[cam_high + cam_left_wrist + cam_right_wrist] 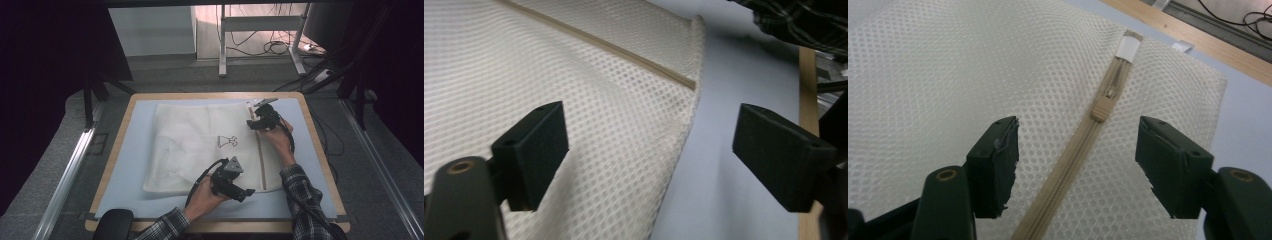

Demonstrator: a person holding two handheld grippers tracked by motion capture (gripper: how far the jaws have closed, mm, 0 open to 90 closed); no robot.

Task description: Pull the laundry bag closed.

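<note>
A white mesh bag [200,145] lies flat on a blue mat [132,155]. A small dress drawing [227,141] marks its middle. A beige zipper [261,160] runs along its right side. My left gripper [246,192] hovers at the bag's near right corner, open; in the left gripper view [651,150] the bag's edge [684,130] passes between the jaws untouched. My right gripper [255,120] is open over the zipper's far end. In the right gripper view [1078,155] the zipper [1068,165] runs between the jaws, with the slider [1101,107] just ahead.
The mat covers a wooden table [320,150] whose rim shows around it. A plaid sleeve [804,20] crosses the top right of the left gripper view. Beyond the table stand a metal desk frame [260,25] and floor cables [275,47].
</note>
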